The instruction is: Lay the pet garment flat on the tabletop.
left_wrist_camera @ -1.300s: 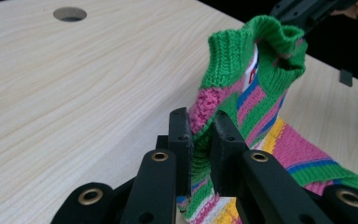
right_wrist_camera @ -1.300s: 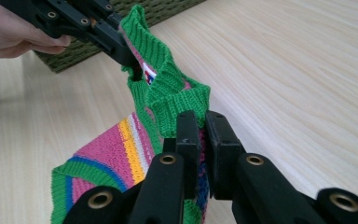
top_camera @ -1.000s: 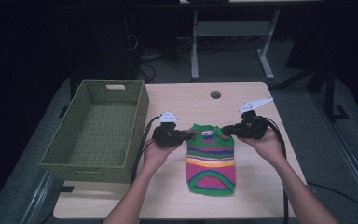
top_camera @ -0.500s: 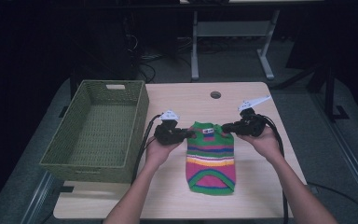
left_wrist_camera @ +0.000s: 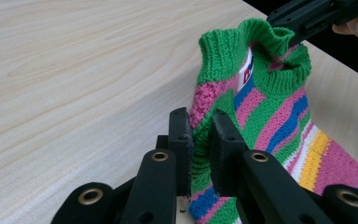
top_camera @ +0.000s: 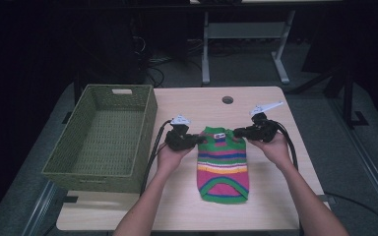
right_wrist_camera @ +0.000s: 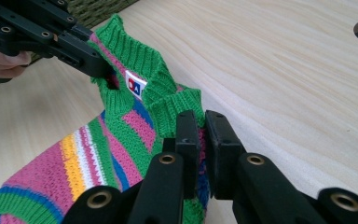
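Note:
A small knitted sweater [top_camera: 223, 164] with green, pink, blue and yellow stripes lies on the wooden table [top_camera: 202, 105], collar toward the far side. My left gripper [top_camera: 197, 140] is shut on its left shoulder. In the left gripper view the sweater [left_wrist_camera: 270, 112] is pinched between the jaws of that gripper [left_wrist_camera: 200, 142]. My right gripper [top_camera: 238, 132] is shut on the right shoulder, and in the right gripper view the sweater [right_wrist_camera: 121, 126] sits in that gripper [right_wrist_camera: 201, 140]. The collar stands lifted a little off the table.
A green woven basket [top_camera: 103, 140] sits at the table's left, close to my left hand. A round cable hole [top_camera: 227, 100] lies in the tabletop beyond the collar. Desk legs [top_camera: 205, 44] and cables stand on the dark floor behind.
Both grippers stay shut on the sweater's shoulders and have shifted slightly away from me, raising the collar a little.

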`<act>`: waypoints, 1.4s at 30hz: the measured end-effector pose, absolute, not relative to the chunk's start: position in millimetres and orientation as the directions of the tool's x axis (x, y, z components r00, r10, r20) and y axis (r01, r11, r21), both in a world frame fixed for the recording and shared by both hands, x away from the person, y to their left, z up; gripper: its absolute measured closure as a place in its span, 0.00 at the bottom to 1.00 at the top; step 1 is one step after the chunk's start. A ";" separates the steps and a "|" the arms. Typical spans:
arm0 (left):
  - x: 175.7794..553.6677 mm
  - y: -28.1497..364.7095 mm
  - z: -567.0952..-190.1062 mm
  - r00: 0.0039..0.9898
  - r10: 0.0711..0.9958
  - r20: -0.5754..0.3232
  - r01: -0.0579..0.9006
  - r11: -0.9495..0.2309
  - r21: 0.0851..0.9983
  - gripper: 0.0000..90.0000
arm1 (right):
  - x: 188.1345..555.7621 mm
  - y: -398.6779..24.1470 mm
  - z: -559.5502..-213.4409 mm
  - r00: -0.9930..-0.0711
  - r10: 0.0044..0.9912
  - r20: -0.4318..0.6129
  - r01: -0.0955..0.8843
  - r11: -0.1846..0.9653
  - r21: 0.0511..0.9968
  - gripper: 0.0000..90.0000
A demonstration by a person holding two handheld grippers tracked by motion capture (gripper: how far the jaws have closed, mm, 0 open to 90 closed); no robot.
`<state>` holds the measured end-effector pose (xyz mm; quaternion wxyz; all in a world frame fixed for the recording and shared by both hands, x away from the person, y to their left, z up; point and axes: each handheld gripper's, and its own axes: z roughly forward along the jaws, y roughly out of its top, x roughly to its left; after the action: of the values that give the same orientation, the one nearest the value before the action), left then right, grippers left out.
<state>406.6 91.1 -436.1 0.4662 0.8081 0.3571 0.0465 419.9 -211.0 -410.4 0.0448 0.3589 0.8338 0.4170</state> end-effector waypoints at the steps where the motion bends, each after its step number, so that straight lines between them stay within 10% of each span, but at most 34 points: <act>1: 407.6 90.3 -437.2 0.737 0.623 -0.261 0.537 -0.307 0.785 0.89 | 422.1 -210.8 -413.3 -0.733 0.642 0.225 0.567 0.393 0.724 0.93; 15: 420.4 85.3 -447.6 0.709 0.659 -0.251 0.567 -0.320 0.760 0.87 | 438.5 -209.7 -435.7 -0.678 0.692 0.247 0.613 0.346 0.711 0.91; 24: 429.1 87.2 -454.2 0.678 0.692 -0.249 0.605 -0.332 0.724 0.69 | 450.0 -217.0 -442.4 -0.610 0.749 0.259 0.657 0.295 0.694 0.80; 42: 413.4 68.8 -467.1 0.719 0.665 -0.200 0.586 -0.427 0.688 0.85 | 431.8 -209.3 -462.4 -0.667 0.708 0.232 0.669 0.434 0.603 0.91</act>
<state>413.4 68.8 -467.1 0.3856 0.8432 0.3710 0.0513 431.8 -209.3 -462.4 0.0281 0.4068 0.8462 0.3431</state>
